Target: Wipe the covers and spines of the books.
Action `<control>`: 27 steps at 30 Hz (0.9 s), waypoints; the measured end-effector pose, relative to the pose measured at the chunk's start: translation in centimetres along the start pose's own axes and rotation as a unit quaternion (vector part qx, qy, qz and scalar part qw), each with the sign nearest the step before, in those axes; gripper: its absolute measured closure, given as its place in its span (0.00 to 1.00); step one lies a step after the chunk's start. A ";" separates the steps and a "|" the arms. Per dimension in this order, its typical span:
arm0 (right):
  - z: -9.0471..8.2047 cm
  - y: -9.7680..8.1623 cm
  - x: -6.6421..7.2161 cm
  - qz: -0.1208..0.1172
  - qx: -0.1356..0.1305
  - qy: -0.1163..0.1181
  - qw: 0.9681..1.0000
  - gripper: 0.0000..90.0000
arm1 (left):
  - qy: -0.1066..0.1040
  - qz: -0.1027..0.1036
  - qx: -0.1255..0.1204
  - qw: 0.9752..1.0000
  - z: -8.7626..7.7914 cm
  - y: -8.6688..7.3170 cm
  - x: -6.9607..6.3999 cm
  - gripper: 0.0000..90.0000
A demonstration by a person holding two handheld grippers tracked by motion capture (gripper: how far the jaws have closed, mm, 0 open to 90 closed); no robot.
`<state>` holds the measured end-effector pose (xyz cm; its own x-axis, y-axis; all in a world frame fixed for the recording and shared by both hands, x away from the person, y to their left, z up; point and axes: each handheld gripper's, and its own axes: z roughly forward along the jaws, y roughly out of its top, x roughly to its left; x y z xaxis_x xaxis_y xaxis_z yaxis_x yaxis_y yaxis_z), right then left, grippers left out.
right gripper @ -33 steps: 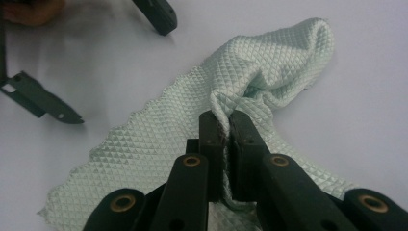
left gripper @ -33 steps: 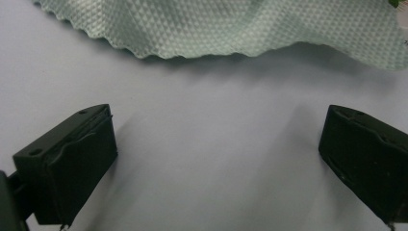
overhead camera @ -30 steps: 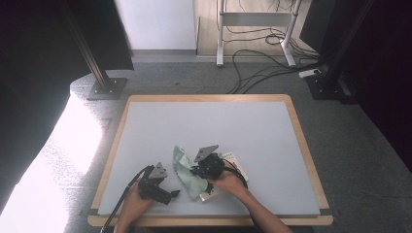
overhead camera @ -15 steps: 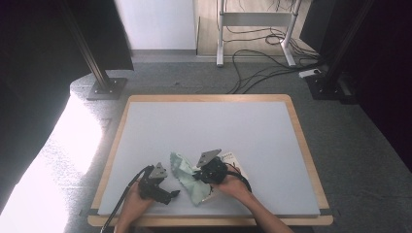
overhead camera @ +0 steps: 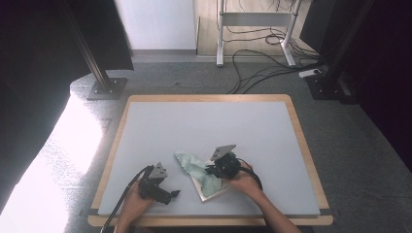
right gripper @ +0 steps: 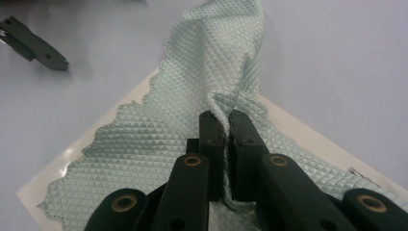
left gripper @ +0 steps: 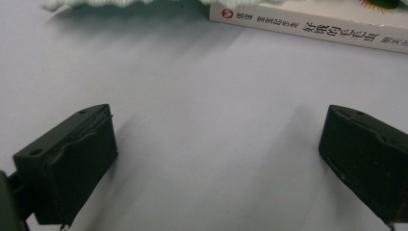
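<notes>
Right gripper view has the right gripper (right gripper: 222, 126) with its jaws closed tight on a pinched fold of the pale green quilted cloth (right gripper: 159, 159), the rest of which spreads ahead of and beside the jaws over the cream cover of a book (right gripper: 308, 139). From the high view, a second ago the cloth lay bunched a little further up the desk (overhead camera: 204, 121); since then the right gripper (overhead camera: 219, 167) has dragged it sideways across the cover, so this looks like wiping the book, with the stroke under way and part of the cover left to go over.

Left gripper view has the left gripper (left gripper: 211, 159) with its jaws wide apart and holding nothing, bare desk between them. Well ahead of those jaws lies the book's spine (left gripper: 308, 26), printed with a small red round logo and a line of dark Chinese characters; they are too small to read with confidence. The cloth's scalloped edge (left gripper: 120, 4) is just beside it.
</notes>
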<state>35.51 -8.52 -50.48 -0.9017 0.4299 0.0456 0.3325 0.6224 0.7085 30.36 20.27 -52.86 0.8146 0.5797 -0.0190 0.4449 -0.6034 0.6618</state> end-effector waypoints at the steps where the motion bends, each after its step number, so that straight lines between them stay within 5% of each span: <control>1: -0.2 -0.2 -0.3 0.005 -0.001 -0.002 1.000 0.94 | 0.000 0.000 0.000 1.000 0.0 0.0 0.0 0.00; 27: -4.6 -4.5 -5.9 0.064 0.006 -0.080 0.995 0.94 | 0.000 0.000 0.000 1.000 0.0 0.0 0.0 0.00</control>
<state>38.09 -16.88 -50.76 -0.7970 0.6036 0.0209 0.4450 0.5635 0.6961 30.37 20.26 -52.86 0.8146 0.5798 -0.0186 0.4447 -0.6035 0.6619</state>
